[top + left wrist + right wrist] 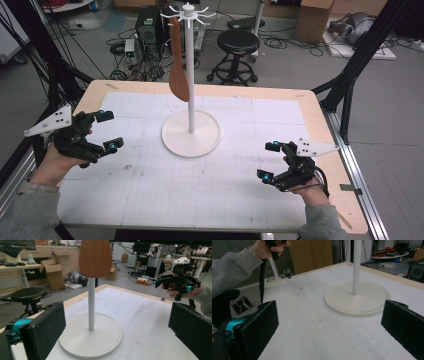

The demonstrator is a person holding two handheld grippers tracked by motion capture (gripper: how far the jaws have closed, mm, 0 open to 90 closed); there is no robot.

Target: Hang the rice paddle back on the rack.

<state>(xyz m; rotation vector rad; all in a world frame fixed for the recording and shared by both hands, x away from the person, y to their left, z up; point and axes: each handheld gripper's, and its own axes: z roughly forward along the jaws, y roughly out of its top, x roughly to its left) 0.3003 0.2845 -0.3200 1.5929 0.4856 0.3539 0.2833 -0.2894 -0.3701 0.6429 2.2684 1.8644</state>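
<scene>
Left gripper (109, 130): jaws spread, empty, held above the table (150, 200) left of the stand (191, 131). A wooden spatula (178, 70) hangs from the stand's top hooks, clear of the base, between both grippers. Right gripper (268, 161): jaws spread, empty, right of the stand.

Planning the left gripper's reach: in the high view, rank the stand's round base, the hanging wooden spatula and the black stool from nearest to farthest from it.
From the left gripper:
1. Round base, just right, on the table.
2. Wooden spatula, hanging higher, beyond.
3. Black stool, on the floor past the table.
</scene>
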